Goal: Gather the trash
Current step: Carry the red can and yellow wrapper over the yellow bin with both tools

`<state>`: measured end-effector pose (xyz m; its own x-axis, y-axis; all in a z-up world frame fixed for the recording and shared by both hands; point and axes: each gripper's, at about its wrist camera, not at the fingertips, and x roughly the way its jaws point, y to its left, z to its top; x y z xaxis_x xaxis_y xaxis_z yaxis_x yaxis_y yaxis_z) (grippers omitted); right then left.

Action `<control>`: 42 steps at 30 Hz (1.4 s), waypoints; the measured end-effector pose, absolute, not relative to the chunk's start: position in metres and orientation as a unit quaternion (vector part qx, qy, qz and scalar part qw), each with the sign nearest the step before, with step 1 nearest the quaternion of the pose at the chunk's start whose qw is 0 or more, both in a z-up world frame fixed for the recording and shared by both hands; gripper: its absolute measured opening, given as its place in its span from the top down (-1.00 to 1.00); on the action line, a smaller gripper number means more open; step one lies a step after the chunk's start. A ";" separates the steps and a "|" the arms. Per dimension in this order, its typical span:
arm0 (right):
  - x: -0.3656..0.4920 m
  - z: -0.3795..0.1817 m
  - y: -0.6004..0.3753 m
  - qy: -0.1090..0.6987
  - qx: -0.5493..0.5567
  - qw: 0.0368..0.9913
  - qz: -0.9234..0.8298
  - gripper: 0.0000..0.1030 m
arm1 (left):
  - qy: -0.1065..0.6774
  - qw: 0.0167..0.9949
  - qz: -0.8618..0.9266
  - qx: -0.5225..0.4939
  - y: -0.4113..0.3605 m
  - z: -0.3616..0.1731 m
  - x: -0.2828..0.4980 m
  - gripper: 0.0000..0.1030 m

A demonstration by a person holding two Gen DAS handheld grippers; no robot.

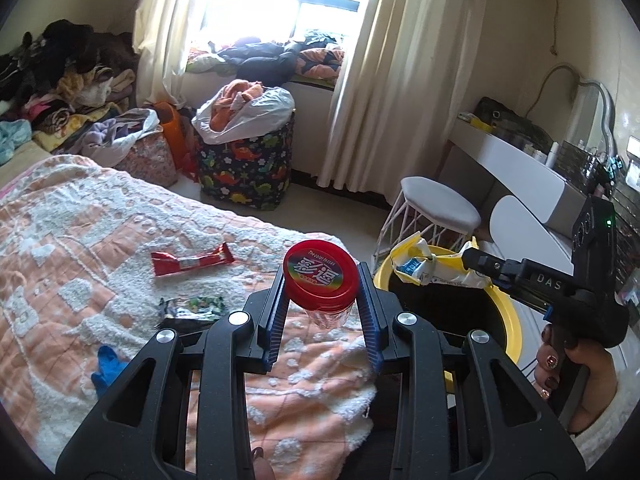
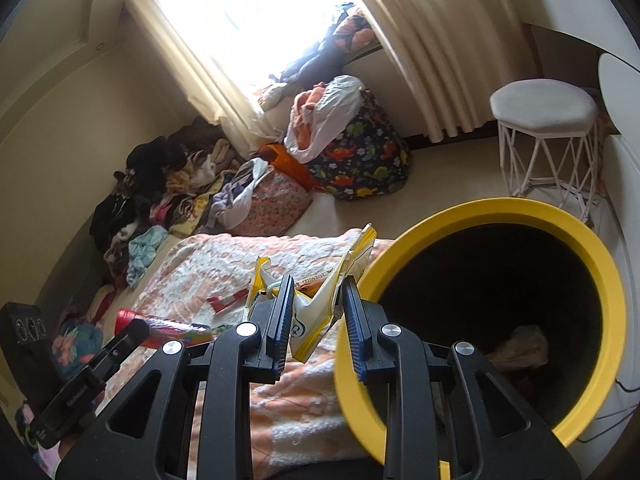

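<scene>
Left wrist: left tongs (image 1: 322, 296) clamp red-lidded jar (image 1: 320, 276); right tongs (image 2: 316, 312) clamp yellow wrapper (image 2: 316, 304).

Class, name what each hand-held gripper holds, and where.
Left hand-held gripper: red-lidded jar, by its lid. Right hand-held gripper: yellow wrapper, pinched mid-body.
</scene>
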<state>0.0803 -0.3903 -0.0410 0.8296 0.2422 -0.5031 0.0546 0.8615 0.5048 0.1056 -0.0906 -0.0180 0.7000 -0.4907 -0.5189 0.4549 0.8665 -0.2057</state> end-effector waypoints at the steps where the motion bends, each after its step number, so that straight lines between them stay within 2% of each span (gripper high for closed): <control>1: 0.079 -0.042 -0.393 0.286 0.258 0.921 0.047 0.53 | 0.290 0.921 -0.259 -0.029 -0.094 -0.018 0.105 0.50; 19: 0.060 -0.048 -0.447 0.266 0.273 0.924 -0.029 0.53 | 0.290 0.905 -0.312 0.006 -0.149 -0.022 0.093 0.50; 42: 0.049 -0.084 -0.493 0.288 0.269 0.910 -0.127 0.53 | 0.310 0.874 -0.371 0.046 -0.222 -0.050 0.089 0.49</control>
<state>0.0493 -0.4933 -0.0843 0.8022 -0.0762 -0.5921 0.3853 0.8236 0.4161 0.0892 -0.2221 -0.0499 0.5317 -0.6204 -0.5765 0.6772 0.7202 -0.1506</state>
